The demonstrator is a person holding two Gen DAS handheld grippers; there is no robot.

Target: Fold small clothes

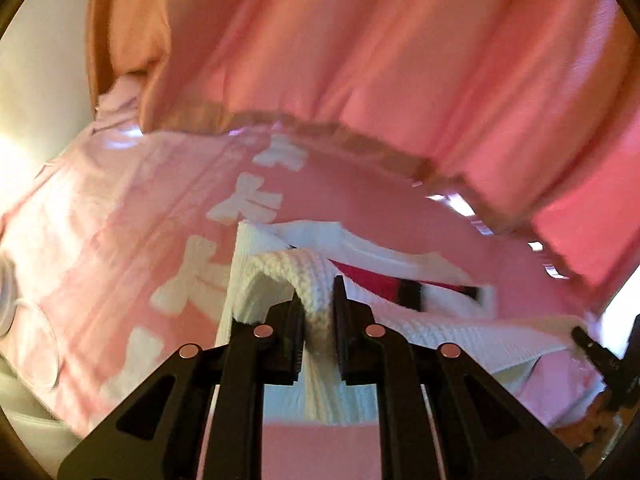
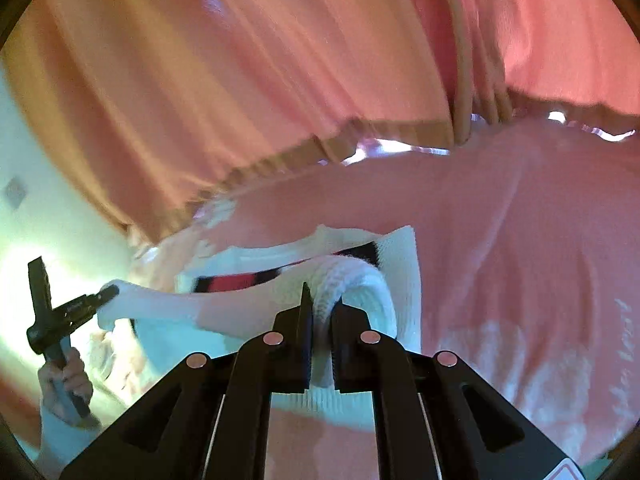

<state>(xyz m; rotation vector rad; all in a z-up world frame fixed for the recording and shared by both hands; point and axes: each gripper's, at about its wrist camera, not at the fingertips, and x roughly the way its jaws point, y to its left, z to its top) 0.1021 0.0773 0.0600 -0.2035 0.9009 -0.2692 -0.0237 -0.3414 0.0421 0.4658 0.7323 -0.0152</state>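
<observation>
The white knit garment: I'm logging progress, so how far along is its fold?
Done: nothing looks folded yet. In hand: the left gripper and right gripper each pinch an edge of the white knit garment, lifted over the pink cloth. Left: laying it down and folding.

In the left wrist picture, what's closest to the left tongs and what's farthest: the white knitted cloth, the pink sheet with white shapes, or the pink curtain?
1. White knitted cloth: pinched in the left tongs.
2. Pink sheet with white shapes: spread just beyond and to the left, under the cloth.
3. Pink curtain: hanging across the top, behind everything.
</observation>
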